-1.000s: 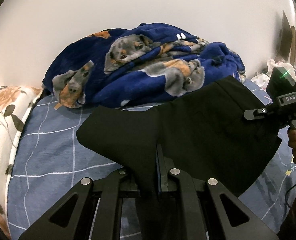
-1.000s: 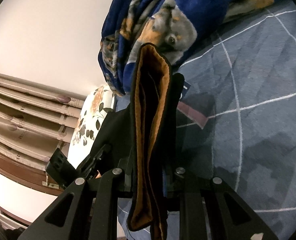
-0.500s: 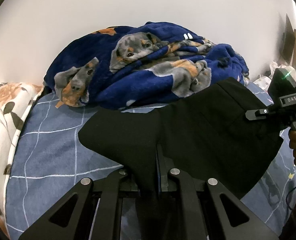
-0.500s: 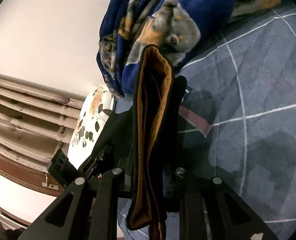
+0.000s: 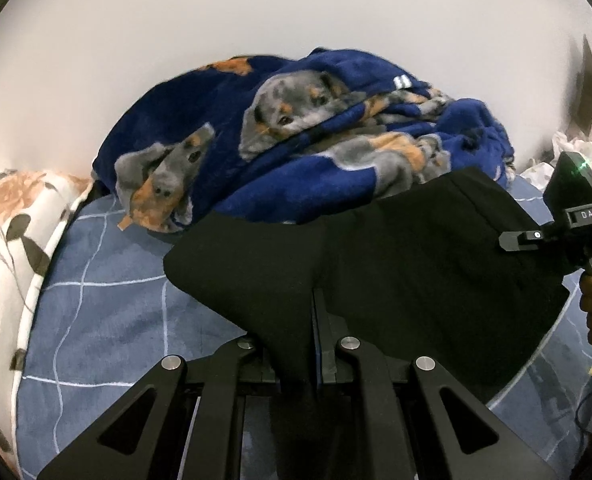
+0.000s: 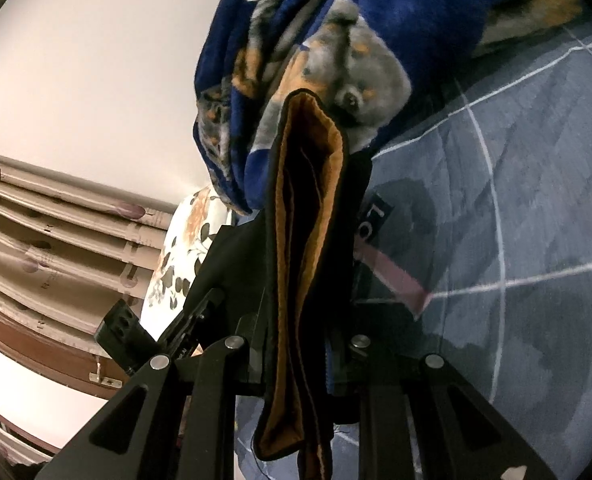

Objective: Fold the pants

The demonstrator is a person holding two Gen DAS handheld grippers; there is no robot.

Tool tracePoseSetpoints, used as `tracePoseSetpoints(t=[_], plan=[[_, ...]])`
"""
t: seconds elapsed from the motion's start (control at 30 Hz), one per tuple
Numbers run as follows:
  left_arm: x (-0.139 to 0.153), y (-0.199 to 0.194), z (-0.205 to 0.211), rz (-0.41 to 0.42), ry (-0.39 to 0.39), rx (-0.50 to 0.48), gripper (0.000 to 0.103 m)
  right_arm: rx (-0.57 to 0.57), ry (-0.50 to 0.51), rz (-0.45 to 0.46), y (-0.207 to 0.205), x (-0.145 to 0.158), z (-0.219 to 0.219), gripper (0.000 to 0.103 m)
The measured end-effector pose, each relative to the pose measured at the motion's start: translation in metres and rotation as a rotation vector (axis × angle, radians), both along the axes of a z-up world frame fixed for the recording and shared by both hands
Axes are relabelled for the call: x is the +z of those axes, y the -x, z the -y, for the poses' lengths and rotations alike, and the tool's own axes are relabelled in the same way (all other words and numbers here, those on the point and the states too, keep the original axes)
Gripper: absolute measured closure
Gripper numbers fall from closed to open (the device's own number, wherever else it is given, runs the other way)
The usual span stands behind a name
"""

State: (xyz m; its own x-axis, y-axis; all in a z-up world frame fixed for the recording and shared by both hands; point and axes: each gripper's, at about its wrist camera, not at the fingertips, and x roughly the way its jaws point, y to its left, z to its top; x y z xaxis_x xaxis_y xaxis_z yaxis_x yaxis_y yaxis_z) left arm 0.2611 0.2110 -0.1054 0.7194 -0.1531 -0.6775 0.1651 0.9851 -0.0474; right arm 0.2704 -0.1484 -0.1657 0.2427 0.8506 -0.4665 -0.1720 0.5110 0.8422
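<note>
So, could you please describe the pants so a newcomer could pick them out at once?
Start at the bed's blue grid-lined sheet. In front of the heaped dog-print blanket hang the pants, held between both tools: the only plain black fabric, with an orange lining.

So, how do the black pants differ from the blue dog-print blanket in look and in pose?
The black pants are plain dark cloth with an orange-brown lining seen in the right wrist view; the blue blanket carries printed dog faces. The pants are stretched between the left hand-held gripper and the right hand-held gripper, both shut on them; the blanket lies crumpled in a heap against the wall. Both are soft textiles over the checked bed sheet.
</note>
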Motion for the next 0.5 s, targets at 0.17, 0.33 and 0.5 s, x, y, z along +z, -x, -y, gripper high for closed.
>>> tracePoseSetpoints(t=[0.17, 0.33, 0.5], plan=[[-0.018, -0.008, -0.008, -0.032, 0.003, 0.022, 0.092, -0.015, 0.009, -0.015, -0.009, -0.013, 0.008, 0.085], [-0.028, -0.009, -0.012, -0.042, -0.008, 0.029, 0.09, -0.021, 0.019, -0.024, -0.012, -0.024, 0.014, 0.085], [-0.037, -0.011, -0.015, -0.05, -0.033, 0.052, 0.071, -0.014, 0.099, 0.0, -0.011, -0.03, 0.017, 0.085]])
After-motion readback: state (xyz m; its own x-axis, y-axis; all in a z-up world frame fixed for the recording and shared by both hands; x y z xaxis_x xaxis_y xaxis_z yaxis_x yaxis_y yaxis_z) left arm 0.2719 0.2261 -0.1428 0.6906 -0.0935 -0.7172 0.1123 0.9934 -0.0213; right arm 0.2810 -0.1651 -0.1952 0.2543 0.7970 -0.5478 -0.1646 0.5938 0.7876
